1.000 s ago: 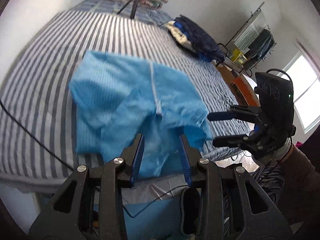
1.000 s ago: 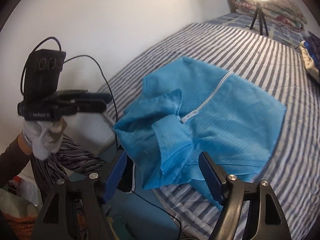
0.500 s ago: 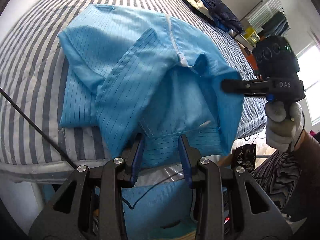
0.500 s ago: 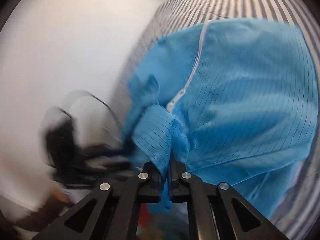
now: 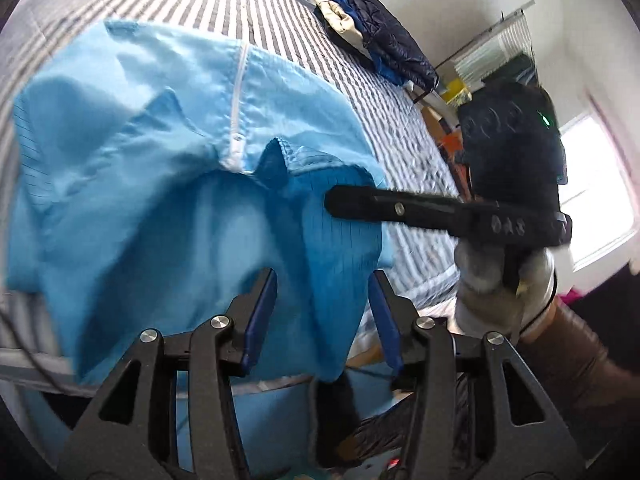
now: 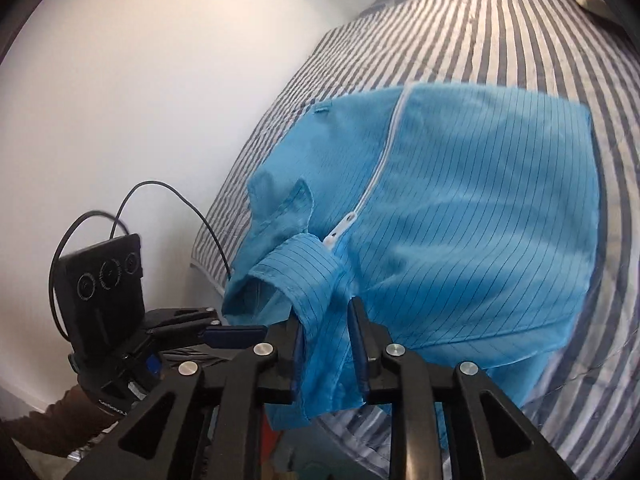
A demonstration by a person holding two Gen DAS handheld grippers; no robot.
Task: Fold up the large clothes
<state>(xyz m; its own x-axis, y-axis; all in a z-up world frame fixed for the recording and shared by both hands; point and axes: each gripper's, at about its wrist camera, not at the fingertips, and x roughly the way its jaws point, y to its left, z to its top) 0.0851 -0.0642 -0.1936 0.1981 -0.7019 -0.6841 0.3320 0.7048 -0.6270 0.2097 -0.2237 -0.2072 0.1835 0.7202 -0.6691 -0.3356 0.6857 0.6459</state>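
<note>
blue jacket on striped bed, right gripper clenched on its collar, left gripper released (dark clothes pile beyond)

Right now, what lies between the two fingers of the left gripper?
In the left wrist view, the hanging edge of the blue jacket lies between the open left gripper's fingers, not pinched.

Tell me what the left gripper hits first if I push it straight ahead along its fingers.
Most likely the blue garment: its hanging fabric fills the gap between the open fingers of the left gripper and drapes right ahead. The striped bed lies beyond it. Depth is unclear through the fisheye blur.
</note>
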